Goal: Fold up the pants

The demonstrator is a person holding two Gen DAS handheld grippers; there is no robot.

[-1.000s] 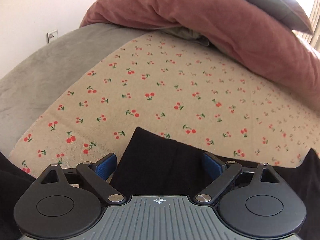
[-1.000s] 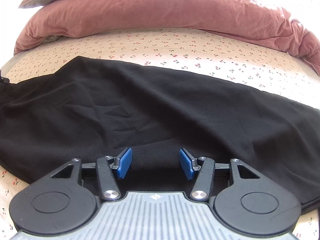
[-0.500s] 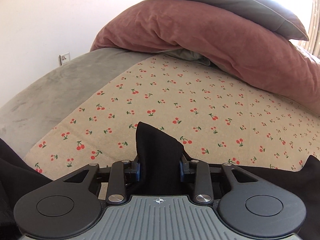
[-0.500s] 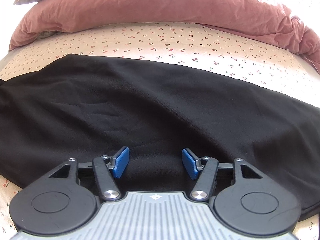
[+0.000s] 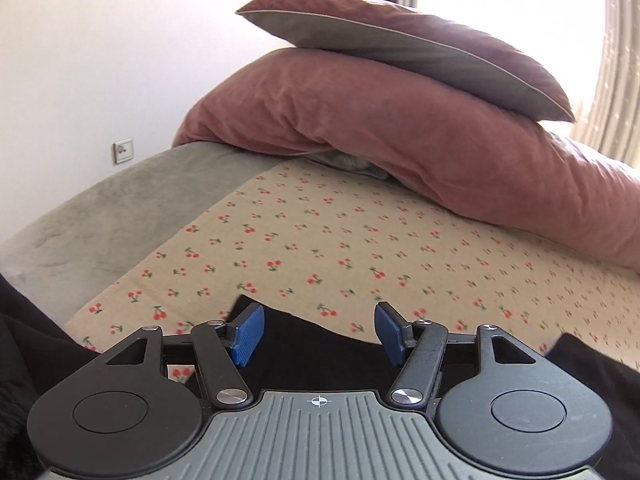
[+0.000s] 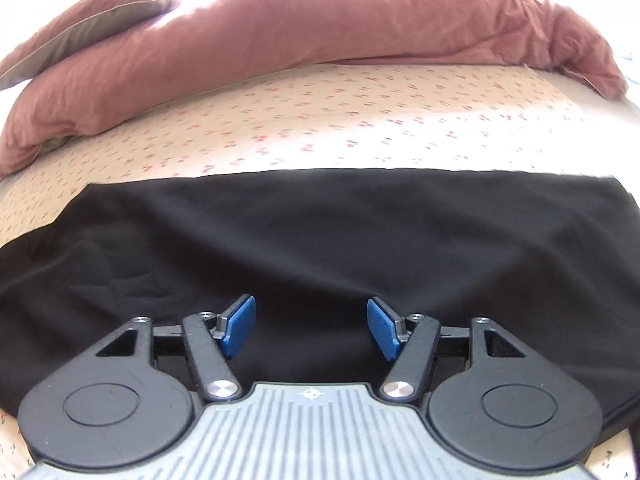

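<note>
The black pants (image 6: 320,232) lie spread flat across the cherry-print sheet (image 6: 320,128), their right end in sight. My right gripper (image 6: 310,312) hovers open just above the near part of the cloth, with nothing pinched between its blue pads (image 6: 236,330). In the left wrist view only a low corner of the pants (image 5: 320,356) shows, lying slack on the sheet below my left gripper (image 5: 319,316). Its jaws are opening, and the blue pads (image 5: 248,334) stand clear of the cloth on both sides.
A dusty-pink duvet (image 5: 400,140) is bunched along the far side of the bed, with a pink-and-grey pillow (image 5: 420,48) on top. A grey blanket (image 5: 120,208) covers the left side of the bed, and a wall socket (image 5: 123,151) sits behind it.
The left gripper pinched a peak of black cloth half a second ago, then spread its jaws and rose; the cloth dropped flat. The right gripper slid along the pants, still open.
</note>
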